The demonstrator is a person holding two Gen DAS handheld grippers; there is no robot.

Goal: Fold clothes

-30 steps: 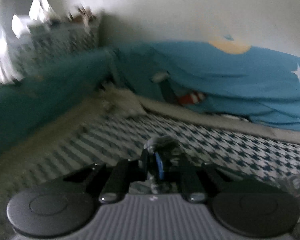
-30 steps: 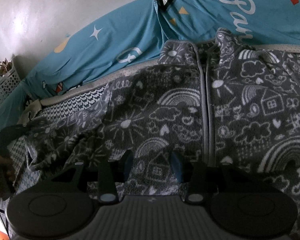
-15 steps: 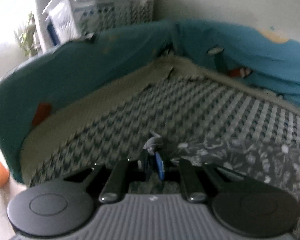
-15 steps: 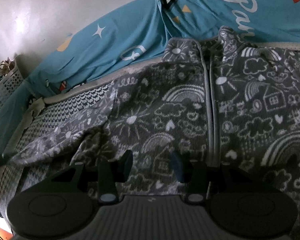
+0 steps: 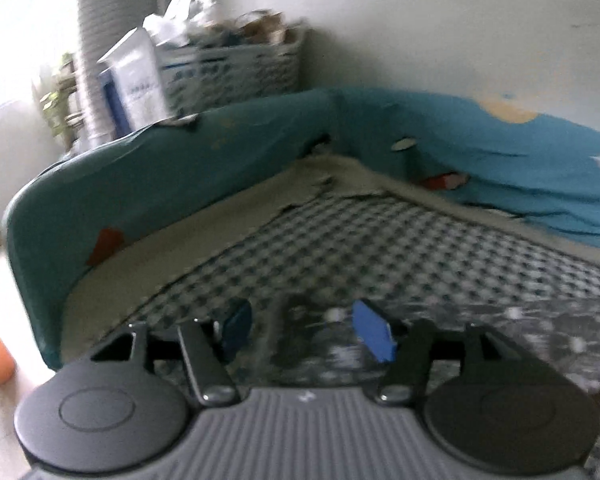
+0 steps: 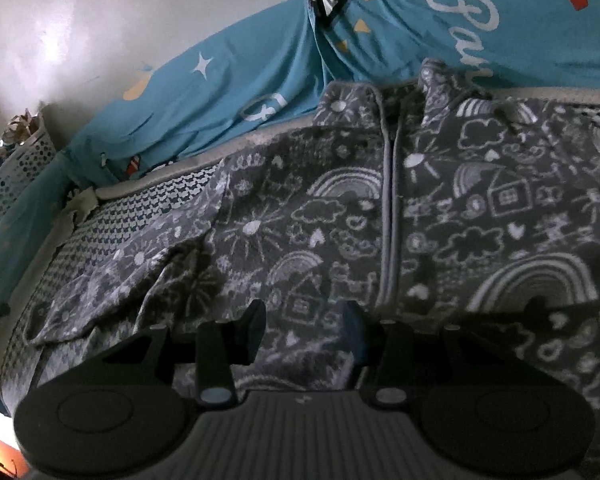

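The left wrist view alone takes in the bed's far corner: a white ribbed pipe (image 5: pixel 90 52) by a bright window, a white box (image 5: pixel 134 80), then a perforated basket (image 5: pixel 236 74) heaped with clutter against the pale wall (image 5: pixel 460 20). Below them the teal padded bumper (image 5: pixel 160 184) wraps the corner of the checked mat (image 5: pixel 340 248). The left gripper (image 5: pixel 306 330) is low in that view, its jaws opening, with a blurred end of the grey patterned jacket (image 5: pixel 520 324) lying loose between the blue pads without being pinched. The right wrist view alone shows the whole jacket (image 6: pixel 340 216): it lies flat and zipped on the mat (image 6: pixel 140 216), collar towards the bumper (image 6: pixel 260 80), one sleeve (image 6: pixel 112 280) stretched out to the left. The right gripper (image 6: pixel 304 328) sits over the jacket's hem, its jaws partly spread with fabric bunched between them; whether the pads grip it cannot be told.
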